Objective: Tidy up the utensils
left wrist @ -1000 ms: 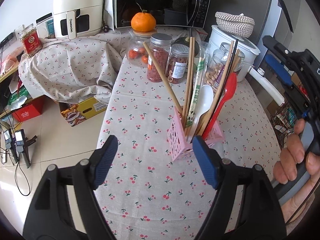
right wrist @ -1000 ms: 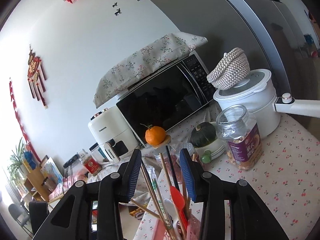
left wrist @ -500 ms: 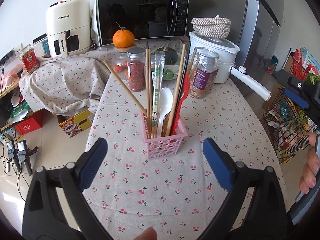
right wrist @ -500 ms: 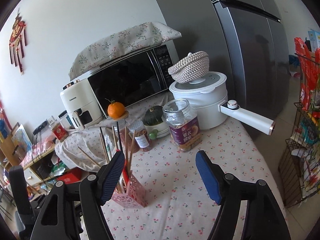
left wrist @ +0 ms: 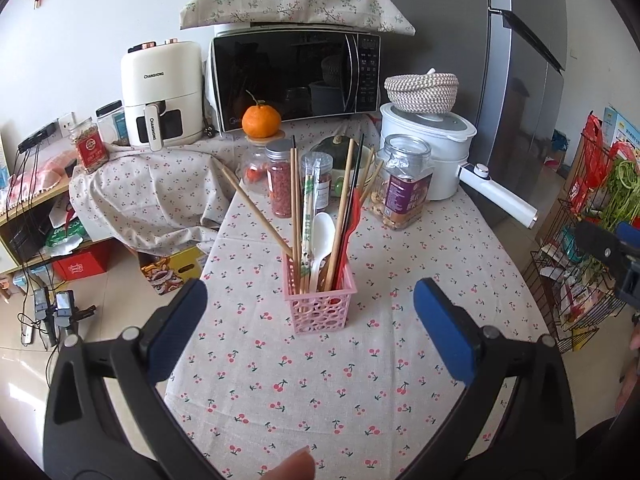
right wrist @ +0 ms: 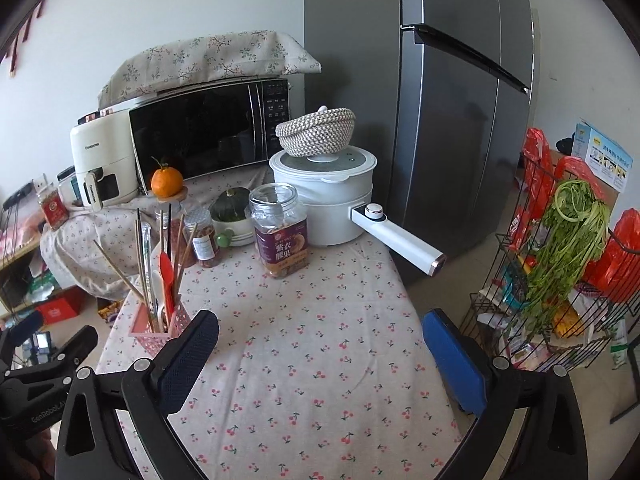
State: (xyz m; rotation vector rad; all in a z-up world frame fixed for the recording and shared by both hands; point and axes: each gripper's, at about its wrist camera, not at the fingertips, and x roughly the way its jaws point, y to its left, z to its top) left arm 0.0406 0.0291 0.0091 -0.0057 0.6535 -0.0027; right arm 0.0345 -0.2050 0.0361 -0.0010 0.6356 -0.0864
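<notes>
Pink utensil baskets (left wrist: 320,304): 1
White spoons (left wrist: 323,236): 1
Red spoons (left wrist: 349,226): 1
Wrapped chopstick pairs (left wrist: 308,204): 1
Oranges (left wrist: 261,121): 1
Microwaves (left wrist: 296,80): 1
Woven bowls (left wrist: 421,87): 1

- Both views were bright, lit by soft, even daylight; where the light came from could not be told.
- Shadows were faint: only a soft, short one lay under the pink utensil basket (left wrist: 320,304) on the tablecloth (left wrist: 360,360).
- The microwave door (left wrist: 288,76) mirrored the room dimly, and the fridge (right wrist: 460,120) carried a pale sheen along its door.
- The floor tiles (left wrist: 24,392) at the left view's lower left were washed out by glare.
- Fisheye distortion bent straight edges, the fridge most plainly, and black vignette filled every corner.
- Focus was sharp at centre; a fingertip (left wrist: 292,466) at the bottom edge was blurred.
</notes>
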